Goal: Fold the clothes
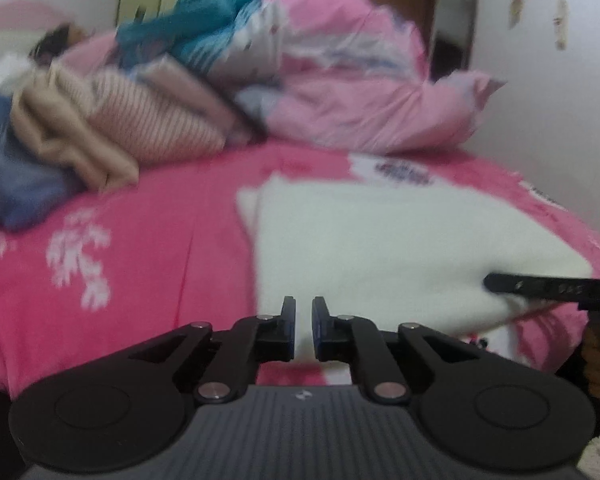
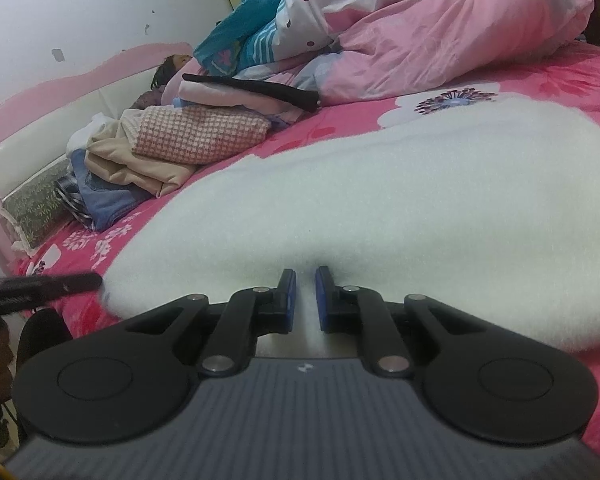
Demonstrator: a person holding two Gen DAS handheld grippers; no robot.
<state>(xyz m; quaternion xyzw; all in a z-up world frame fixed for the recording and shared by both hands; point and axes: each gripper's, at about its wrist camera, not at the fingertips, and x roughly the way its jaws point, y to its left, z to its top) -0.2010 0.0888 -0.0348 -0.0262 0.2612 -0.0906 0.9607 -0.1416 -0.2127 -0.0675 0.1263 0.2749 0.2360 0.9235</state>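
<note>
A white fleece garment (image 1: 400,236) lies spread on the pink flowered bed sheet (image 1: 140,216); it fills the right wrist view (image 2: 380,200). My left gripper (image 1: 303,307) is at the garment's near edge, its jaws nearly together with white fleece between them. My right gripper (image 2: 305,278) is nearly shut on the garment's near edge, with a fold of fleece pinched between the blue pads. The other gripper's black finger shows at each view's side, in the left wrist view (image 1: 540,286) and in the right wrist view (image 2: 52,284).
A pile of folded clothes (image 2: 160,148) sits at the back left by the headboard (image 2: 40,128); the pile also shows in the left wrist view (image 1: 100,132). A bunched pink duvet (image 1: 360,80) lies at the back. A white wall (image 1: 560,120) stands to the right.
</note>
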